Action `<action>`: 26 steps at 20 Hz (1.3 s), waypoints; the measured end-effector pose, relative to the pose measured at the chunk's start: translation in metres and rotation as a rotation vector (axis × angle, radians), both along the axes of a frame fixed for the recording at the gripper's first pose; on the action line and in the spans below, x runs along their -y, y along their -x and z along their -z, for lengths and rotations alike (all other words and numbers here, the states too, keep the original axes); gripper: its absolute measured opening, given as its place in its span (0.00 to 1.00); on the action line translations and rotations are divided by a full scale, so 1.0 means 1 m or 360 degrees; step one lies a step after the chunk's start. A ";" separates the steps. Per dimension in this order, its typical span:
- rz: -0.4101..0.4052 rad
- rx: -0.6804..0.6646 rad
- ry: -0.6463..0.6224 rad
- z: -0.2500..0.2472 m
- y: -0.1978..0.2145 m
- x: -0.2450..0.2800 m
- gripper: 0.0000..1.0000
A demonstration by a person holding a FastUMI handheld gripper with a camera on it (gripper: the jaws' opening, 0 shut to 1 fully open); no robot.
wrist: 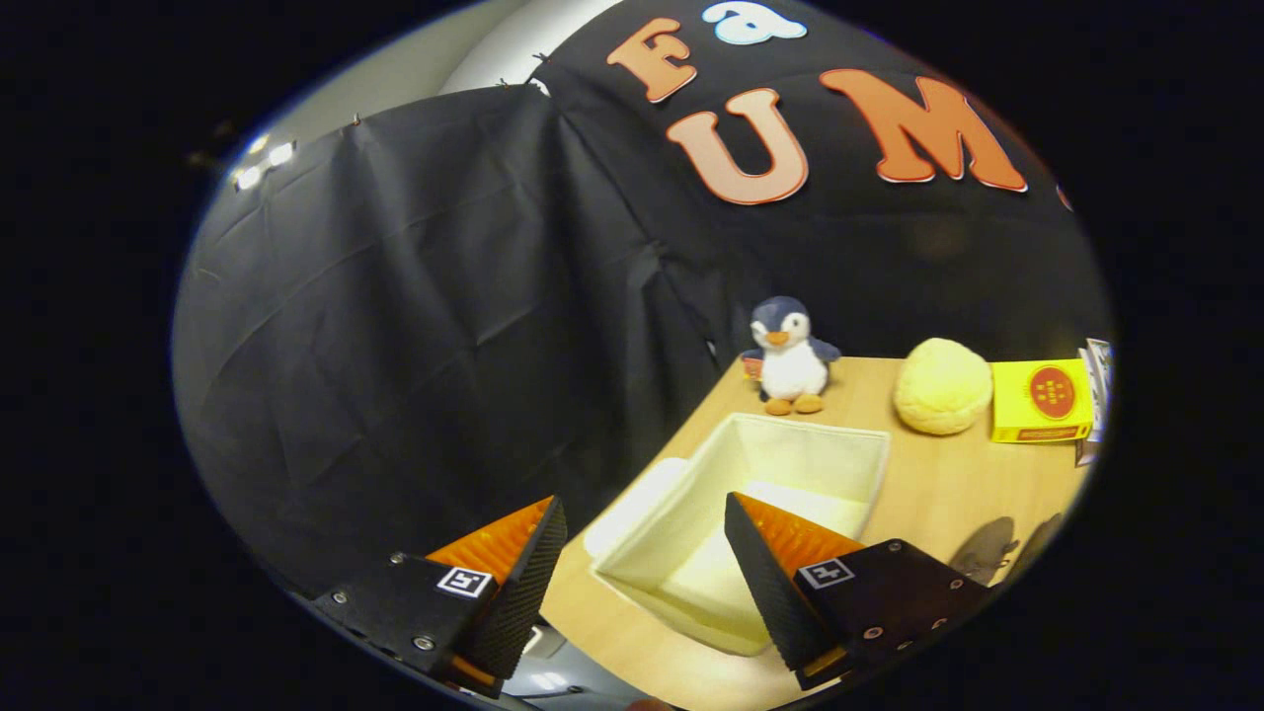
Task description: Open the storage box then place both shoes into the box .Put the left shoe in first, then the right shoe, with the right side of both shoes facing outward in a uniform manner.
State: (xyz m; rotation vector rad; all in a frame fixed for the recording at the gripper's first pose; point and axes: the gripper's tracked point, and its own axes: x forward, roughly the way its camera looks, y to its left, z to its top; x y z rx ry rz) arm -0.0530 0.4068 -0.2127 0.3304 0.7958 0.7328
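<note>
A cream storage box [839, 449] stands open on the wooden table [938, 494], its inside bare, just ahead of my fingers. Its lid [632, 506] lies flat against the box's left side. My gripper [647, 523] hangs above the box's near-left corner, open, with nothing between the fingers. Two dark shoes [997, 548] lie on the table to the right of the box, past the right finger, and only parts of them show.
A plush penguin [790, 357] stands behind the box by the black cloth wall. A yellow round plush [943, 385] and a yellow carton [1042, 400] sit to its right. The table's left edge runs just left of the lid.
</note>
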 end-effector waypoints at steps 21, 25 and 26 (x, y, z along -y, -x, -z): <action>0.0537 -0.0430 0.0758 0.225 0.029 0.275 0.89; 0.0555 -0.0497 0.0797 0.255 0.022 0.276 0.72; 0.0565 -0.0510 0.0810 0.263 0.020 0.278 0.69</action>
